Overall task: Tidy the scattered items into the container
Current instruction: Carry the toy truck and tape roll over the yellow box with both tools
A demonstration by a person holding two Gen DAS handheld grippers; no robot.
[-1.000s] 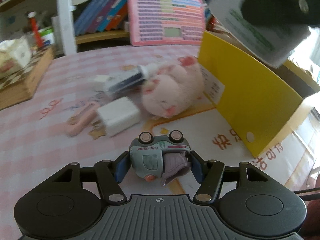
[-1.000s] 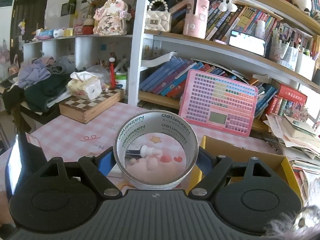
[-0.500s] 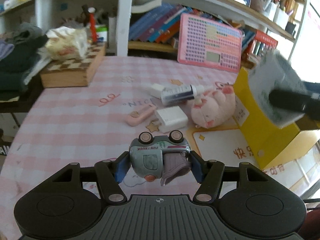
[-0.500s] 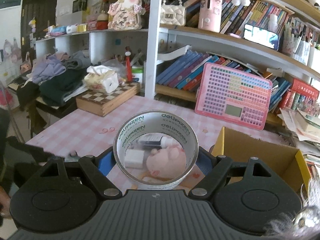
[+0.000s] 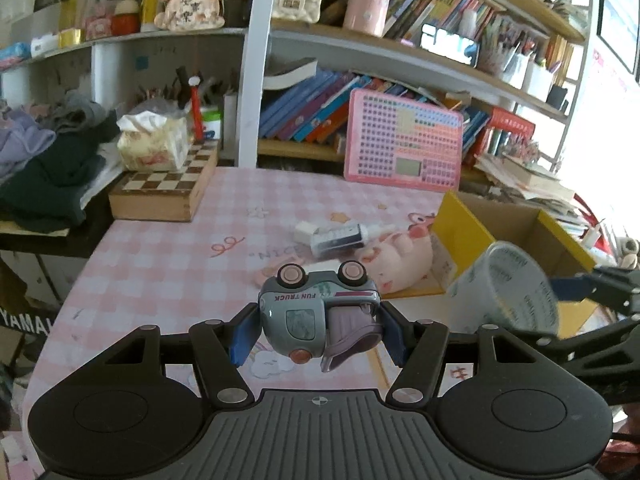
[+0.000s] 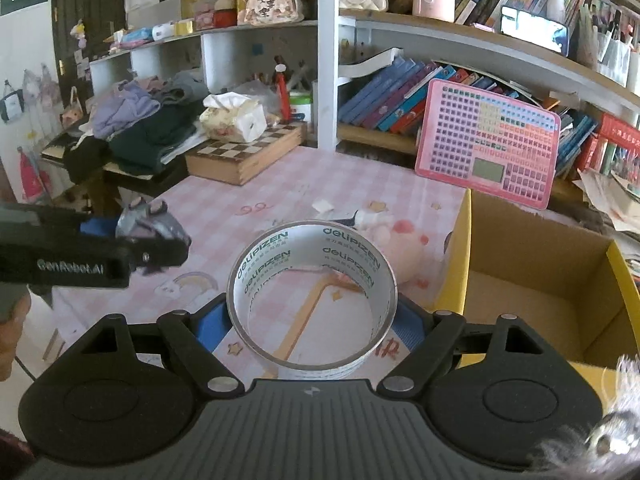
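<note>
- The left gripper (image 5: 318, 330) has its fingers (image 5: 243, 334) clamped on a grey toy truck (image 5: 316, 316), upside down, at lower centre of its view.
- The right gripper (image 6: 312, 320) has its fingers closed on a tape roll (image 6: 312, 304), lower centre of its view, above the tabletop (image 6: 276, 200).
- A yellow cardboard box (image 6: 532, 280) stands open at right.
- A pink plush toy (image 5: 394, 258) and a syringe (image 5: 340, 236) lie mid-frame, left of the box.

A lived-in home study is showing here: crowded bookshelves (image 6: 460, 52) are rising behind a desk (image 6: 248, 200) in pink checked cloth, with folded clothes (image 6: 140, 128) piling left of a chessboard box (image 6: 244, 156).
</note>
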